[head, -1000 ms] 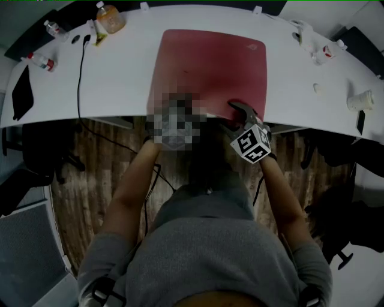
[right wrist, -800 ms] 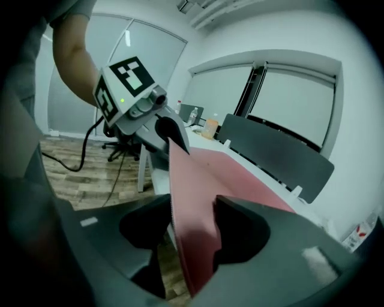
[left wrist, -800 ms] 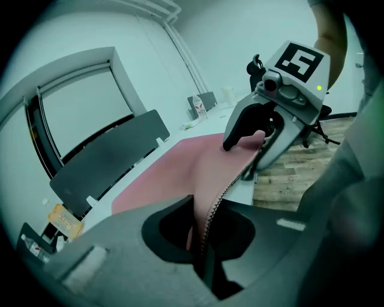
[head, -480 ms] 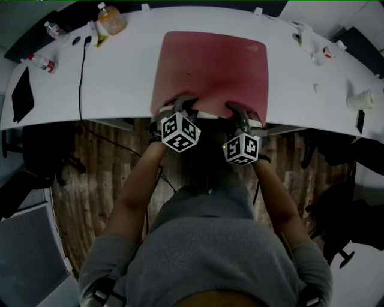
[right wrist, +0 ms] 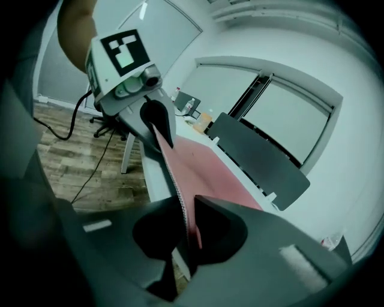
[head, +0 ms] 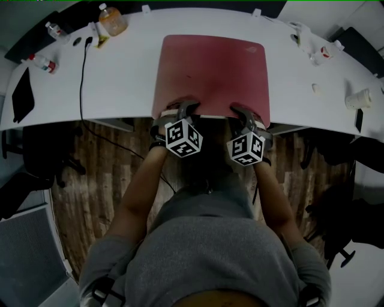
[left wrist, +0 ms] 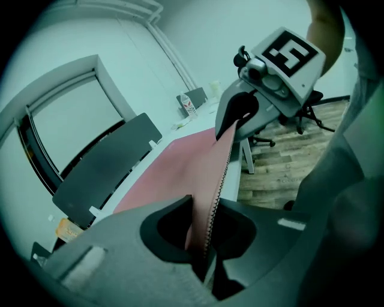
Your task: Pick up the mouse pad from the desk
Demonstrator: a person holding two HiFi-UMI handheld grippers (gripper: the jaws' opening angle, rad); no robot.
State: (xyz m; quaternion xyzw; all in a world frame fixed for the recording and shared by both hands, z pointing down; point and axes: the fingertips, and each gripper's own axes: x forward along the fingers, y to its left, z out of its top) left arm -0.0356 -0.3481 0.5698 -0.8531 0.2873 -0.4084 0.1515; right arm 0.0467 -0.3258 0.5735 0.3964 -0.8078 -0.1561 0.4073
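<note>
**Inspector:** Task items, counted?

**Assistant:** 1 mouse pad (head: 210, 66), red. Its body lies on the white table (head: 120, 78), and its near edge sits at the table's front edge.

**Inspector:** Claws?

**Assistant:** 2, and both are on that near edge. The left claw (head: 180, 108) is clamped tight on the edge towards the pad's left corner. In the left gripper view the stitched border runs straight through it with no gap showing. The right claw (head: 243, 112) has the same border between its 2 halves towards the right corner. It is closing, and both halves are already against the material. Each claw carries 1 marker cube (head: 183, 138), so 2 cubes in all.

**Inspector:** Spacing?

**Assistant:** The 2 claws are apart, with a stretch of bare pad edge between them.

**Inspector:** Other items on the table?

**Assistant:** At the left end there is 1 orange bottle (head: 111, 18) and 2 small bottles (head: 39, 60). 1 black cable (head: 81, 72) runs over the table's front edge. At the right end there is 1 white cup (head: 360, 99). The remaining small pieces at the right are too small to identify.
</note>
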